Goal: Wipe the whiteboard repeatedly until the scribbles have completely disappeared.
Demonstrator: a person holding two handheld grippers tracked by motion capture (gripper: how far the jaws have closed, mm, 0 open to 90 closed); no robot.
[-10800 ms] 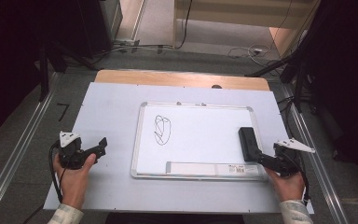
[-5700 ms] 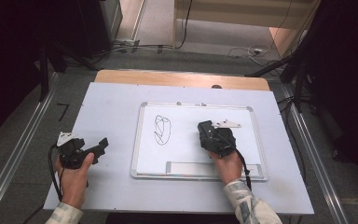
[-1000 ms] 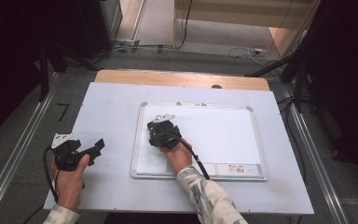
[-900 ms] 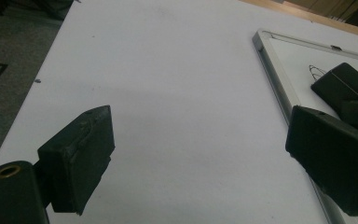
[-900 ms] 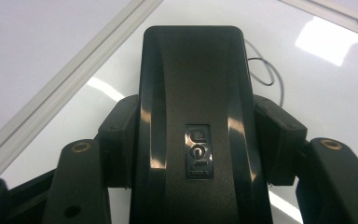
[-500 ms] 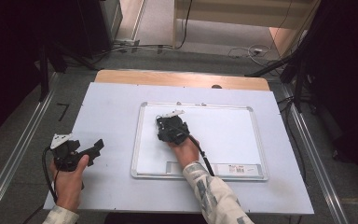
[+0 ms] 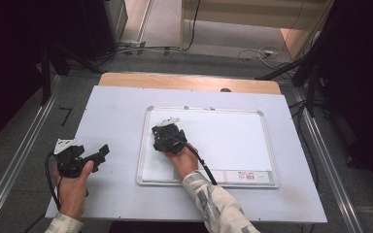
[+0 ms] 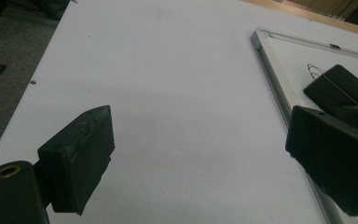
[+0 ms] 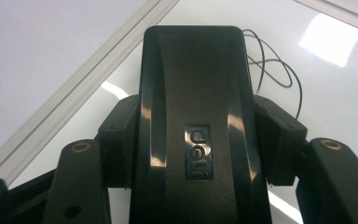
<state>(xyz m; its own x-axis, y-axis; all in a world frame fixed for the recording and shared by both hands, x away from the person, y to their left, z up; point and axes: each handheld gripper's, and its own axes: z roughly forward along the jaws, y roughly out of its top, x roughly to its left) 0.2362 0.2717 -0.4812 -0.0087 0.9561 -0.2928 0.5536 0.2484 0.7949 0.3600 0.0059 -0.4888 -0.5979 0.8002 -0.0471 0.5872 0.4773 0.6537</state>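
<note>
A white whiteboard (image 7: 233, 141) lies on the table. My right gripper (image 7: 165, 137) is over its left part, shut on a black eraser (image 9: 193, 93) marked "deli", and its pads (image 9: 279, 140) press the eraser's long sides. The eraser rests on the board surface near the left frame. Thin black scribble lines (image 9: 279, 70) show just beyond its far end. In the left gripper view the eraser (image 8: 338, 86) and a bit of scribble (image 8: 313, 70) appear at the right. My left gripper (image 7: 102, 153) rests on the table left of the board, open (image 8: 200, 140) with nothing between its jaws.
The board sits on a pale table sheet (image 7: 116, 111) with a wooden strip (image 7: 189, 81) along the far edge. Metal rails (image 7: 24, 145) run down both sides of the table. A printed label (image 7: 245, 175) sits on the board's bottom edge.
Since the earliest frames the right gripper took the eraser from the board's right edge to the scribble at left. In the last second it shifted slightly right, then back left. The left hand stayed still.
</note>
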